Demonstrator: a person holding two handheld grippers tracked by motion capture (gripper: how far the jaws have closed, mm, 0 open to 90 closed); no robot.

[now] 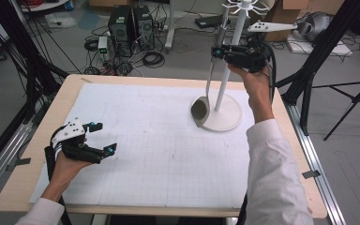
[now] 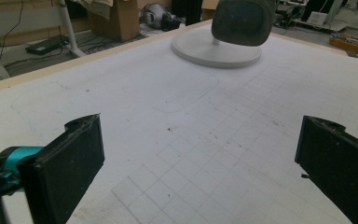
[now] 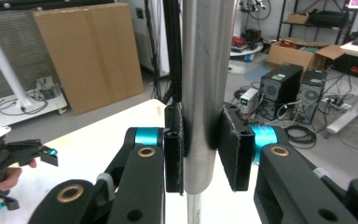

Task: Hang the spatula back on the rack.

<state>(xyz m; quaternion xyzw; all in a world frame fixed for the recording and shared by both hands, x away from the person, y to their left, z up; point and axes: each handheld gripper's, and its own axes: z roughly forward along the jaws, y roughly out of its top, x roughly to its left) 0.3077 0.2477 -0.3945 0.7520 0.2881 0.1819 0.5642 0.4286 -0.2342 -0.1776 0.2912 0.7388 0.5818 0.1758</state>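
- High view: right gripper (image 1: 219,52) grips the upper handle of a long metal ladle with a grey bowl (image 1: 199,111), held upright beside the thin pole of a white round-based utensil stand (image 1: 225,116) – prob. so the handle top can reach the hook ring at the stand's top
- Ladle bowl hangs low at the stand base's near-left edge; can't tell if it touches base or mat
- Right gripper view: both black pads pressed flat on the shiny handle (image 3: 204,93), jaws narrowed to its width, firm side-on grip so ladle won't swing or slip
- Left gripper (image 1: 99,137) well left of stand, low over white gridded paper mat (image 1: 145,154), jaws wide apart, nothing held; seems parked out of the way
- Left gripper view: open pads (image 2: 67,161) frame bare mat, stand base (image 2: 214,53) far ahead w/ ladle bowl (image 2: 243,21) just over it
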